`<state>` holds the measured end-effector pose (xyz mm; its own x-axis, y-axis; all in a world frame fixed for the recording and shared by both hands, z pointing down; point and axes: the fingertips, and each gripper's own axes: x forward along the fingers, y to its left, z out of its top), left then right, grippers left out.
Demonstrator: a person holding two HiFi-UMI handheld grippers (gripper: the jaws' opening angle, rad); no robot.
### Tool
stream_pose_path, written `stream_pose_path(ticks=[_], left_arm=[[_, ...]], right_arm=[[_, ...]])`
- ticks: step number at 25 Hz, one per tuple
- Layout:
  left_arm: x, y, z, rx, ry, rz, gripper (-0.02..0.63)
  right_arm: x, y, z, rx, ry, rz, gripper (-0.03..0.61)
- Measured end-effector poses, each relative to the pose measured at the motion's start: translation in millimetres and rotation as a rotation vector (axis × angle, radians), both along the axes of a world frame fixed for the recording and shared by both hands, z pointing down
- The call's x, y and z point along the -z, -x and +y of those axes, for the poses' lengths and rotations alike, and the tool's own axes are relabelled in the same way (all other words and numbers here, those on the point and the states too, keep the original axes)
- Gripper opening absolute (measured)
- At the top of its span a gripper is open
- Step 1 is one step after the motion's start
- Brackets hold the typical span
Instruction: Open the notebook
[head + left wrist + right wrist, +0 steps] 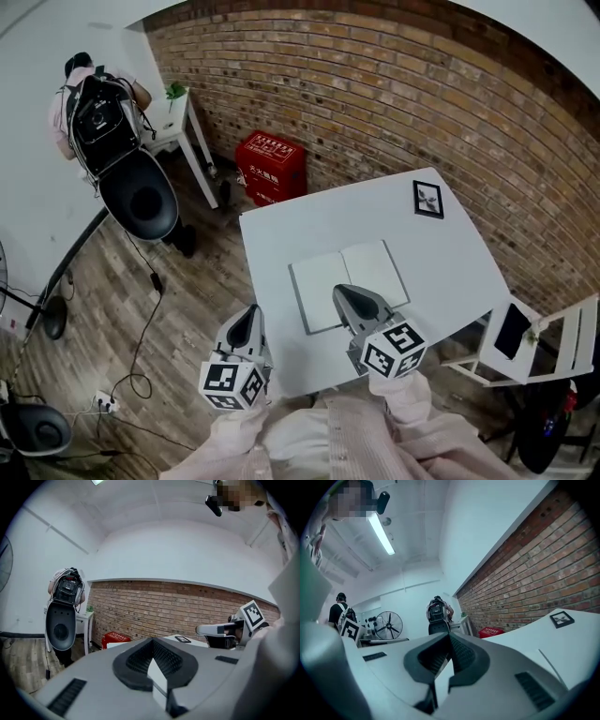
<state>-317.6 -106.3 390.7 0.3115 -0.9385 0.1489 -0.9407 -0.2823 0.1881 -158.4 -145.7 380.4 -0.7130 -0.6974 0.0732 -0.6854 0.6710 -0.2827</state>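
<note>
Head view: notebook open on table, both grippers shut and empty

Head view looks down on a white table (450, 272) set cornerwise against a brick wall (394, 103). The notebook (349, 283) lies open and flat on the table's middle, toward the near edge, with two blank pages facing up and the spine running near to far. A small black-framed card (428, 199) sits at the far right corner, well apart from the notebook.

The right gripper (354, 302) covers the near edge of the notebook at the spine. Whether it touches the page cannot be told from above. Its own view shows the right gripper (449, 654) pointing level across the room, with the table off to its right. Its jaws are pressed together with nothing between them.

The left gripper (244, 328) hangs off the table's near left edge, over the wood floor. In the left gripper view, the left gripper (151, 654) also has its jaws closed to a point and holds nothing. That view also shows the right gripper at its right side.

On the floor by the wall stands a red box (271, 167). At far left a person (89, 103) with a backpack stands by a black chair (141, 197). A fan (389, 625) shows in the right gripper view.
</note>
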Motion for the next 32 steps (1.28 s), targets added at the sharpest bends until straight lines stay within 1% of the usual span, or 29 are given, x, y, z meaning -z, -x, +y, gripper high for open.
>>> stream_pose_path(ticks=[8, 13, 20, 32], left_arm=[[14, 19, 0, 0.057, -0.050, -0.034, -0.008], [18, 23, -3, 0.072, -0.066, -0.048, -0.008], [13, 22, -5, 0.082, -0.047, -0.050, -0.008], [10, 23, -9, 0.092, -0.041, -0.059, -0.008]], right_arm=[[17, -24, -8, -0.053, -0.064, -0.007, 0.003], [17, -34, -14, -0.082, -0.077, 0.004, 0.003], [13, -41, -17, -0.100, -0.071, 0.011, 0.003], [5, -55, -21, -0.135, -0.066, 0.029, 0.003]])
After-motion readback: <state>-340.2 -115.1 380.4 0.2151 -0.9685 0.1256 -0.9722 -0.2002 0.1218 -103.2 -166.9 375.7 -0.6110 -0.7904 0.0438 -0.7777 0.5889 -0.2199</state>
